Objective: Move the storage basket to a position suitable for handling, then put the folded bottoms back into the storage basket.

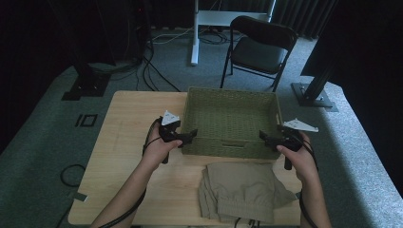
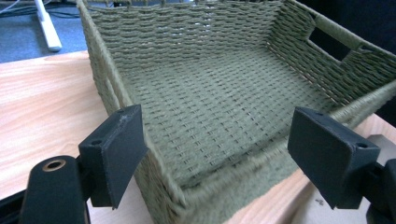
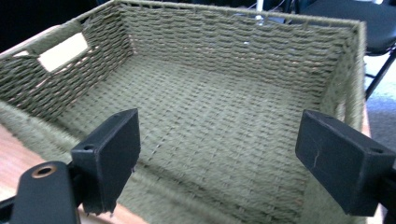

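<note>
Table point(image 1: 128, 118) w/ basket point(image 1: 231, 95), shorts point(image 1: 242, 190)

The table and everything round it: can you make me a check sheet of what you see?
Surface: wooden table, bare at left.
Job's things: woven green basket, nothing in it; folded beige shorts in front of it.
Clutter: nothing seen.
Grippers: left tool open at the basket's near left corner; right tool open at its near right corner; neither grips it.
Cables: one trails from each tool along the arm; more lie on the floor.
Surroundings: grey carpet, black chair, dark stands.
</note>
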`<state>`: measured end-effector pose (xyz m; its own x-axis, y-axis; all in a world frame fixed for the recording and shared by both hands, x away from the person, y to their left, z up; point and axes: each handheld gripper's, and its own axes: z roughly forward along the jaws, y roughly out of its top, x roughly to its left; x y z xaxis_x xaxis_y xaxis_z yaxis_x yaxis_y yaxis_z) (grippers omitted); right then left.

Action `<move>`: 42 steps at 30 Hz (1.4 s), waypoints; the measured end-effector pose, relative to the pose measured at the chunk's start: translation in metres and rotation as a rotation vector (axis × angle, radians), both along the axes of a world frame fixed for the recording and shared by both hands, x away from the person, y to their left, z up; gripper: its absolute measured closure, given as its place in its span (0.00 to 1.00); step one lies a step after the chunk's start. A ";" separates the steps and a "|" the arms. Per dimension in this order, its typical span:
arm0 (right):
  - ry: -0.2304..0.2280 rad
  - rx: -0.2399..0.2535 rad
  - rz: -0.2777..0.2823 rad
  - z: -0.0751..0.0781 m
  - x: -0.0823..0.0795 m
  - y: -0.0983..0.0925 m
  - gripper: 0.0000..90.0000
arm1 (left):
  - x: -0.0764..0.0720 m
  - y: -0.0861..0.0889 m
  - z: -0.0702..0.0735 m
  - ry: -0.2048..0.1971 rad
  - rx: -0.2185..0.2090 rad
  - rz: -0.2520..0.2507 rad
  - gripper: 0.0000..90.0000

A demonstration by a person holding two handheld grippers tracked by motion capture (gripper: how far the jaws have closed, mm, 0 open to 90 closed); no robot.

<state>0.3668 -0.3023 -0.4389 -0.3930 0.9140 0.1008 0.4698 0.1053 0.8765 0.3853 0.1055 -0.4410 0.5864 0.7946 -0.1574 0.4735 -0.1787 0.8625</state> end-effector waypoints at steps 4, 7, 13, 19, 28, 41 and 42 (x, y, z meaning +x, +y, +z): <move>-0.001 0.014 0.007 -0.002 -0.005 0.000 0.15 | -0.009 0.005 -0.010 0.038 0.003 -0.010 0.22; -0.010 0.021 0.021 -0.002 -0.011 0.001 0.15 | -0.017 0.006 -0.015 0.033 0.026 -0.015 0.22; -0.023 0.031 0.050 -0.005 -0.025 0.003 0.15 | -0.026 0.004 -0.017 0.029 -0.001 -0.032 0.22; -0.021 0.032 0.076 -0.009 -0.038 0.004 0.15 | -0.035 -0.002 -0.019 0.021 -0.005 -0.064 0.22; -0.038 0.016 0.087 -0.018 -0.056 0.004 0.16 | -0.052 -0.018 -0.032 0.060 -0.023 -0.138 0.22; 0.003 0.002 0.100 -0.046 -0.077 -0.003 0.16 | -0.070 -0.044 -0.056 0.086 0.025 -0.215 0.22; 0.010 0.000 0.098 -0.049 -0.077 -0.004 0.16 | -0.071 -0.046 -0.058 0.095 0.023 -0.214 0.22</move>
<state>0.2894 -0.3058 -0.4881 -0.4800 0.8710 0.1046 0.4656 0.1519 0.8719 0.3147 0.0594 -0.4990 0.7250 0.6580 -0.2036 0.5020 -0.3024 0.8103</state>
